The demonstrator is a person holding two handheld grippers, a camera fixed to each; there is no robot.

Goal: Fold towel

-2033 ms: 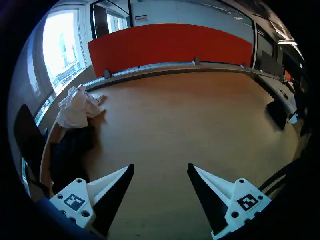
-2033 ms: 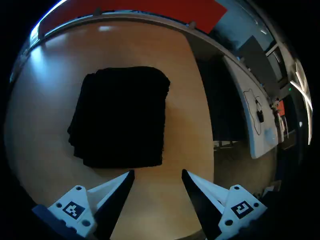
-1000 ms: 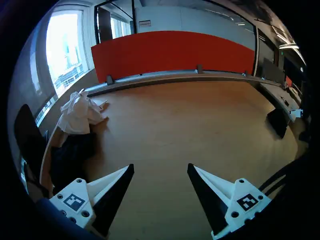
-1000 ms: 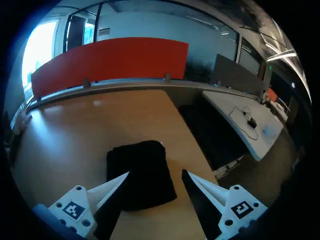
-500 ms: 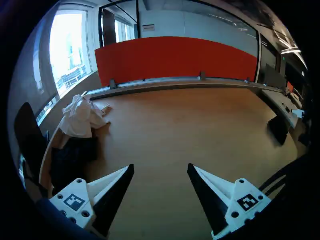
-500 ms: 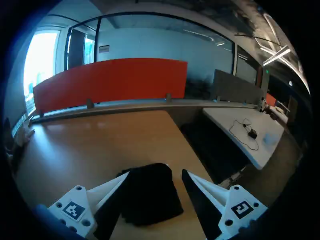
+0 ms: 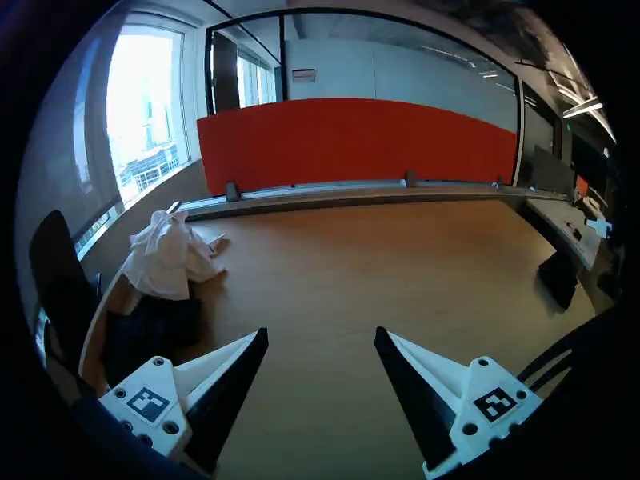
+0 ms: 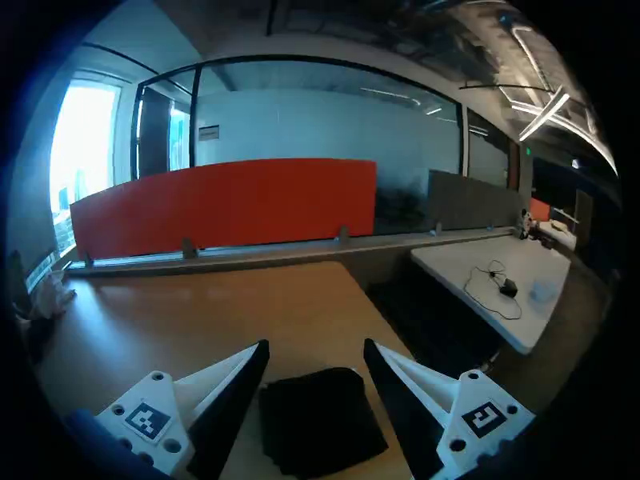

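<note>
The folded black towel [image 8: 320,416] lay flat on the counter [image 8: 200,312] just below the right gripper [image 8: 315,344], which, like the left gripper [image 7: 320,330], held its fingers wide apart and empty, folding apparently finished.

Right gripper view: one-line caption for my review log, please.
Open right gripper hovers above a folded black towel near the wooden table edge, red partition behind.

Wooden table [image 7: 360,256], red partition [image 7: 360,140] along its far edge, bright window [image 7: 144,120], white desk [image 8: 512,316].
</note>
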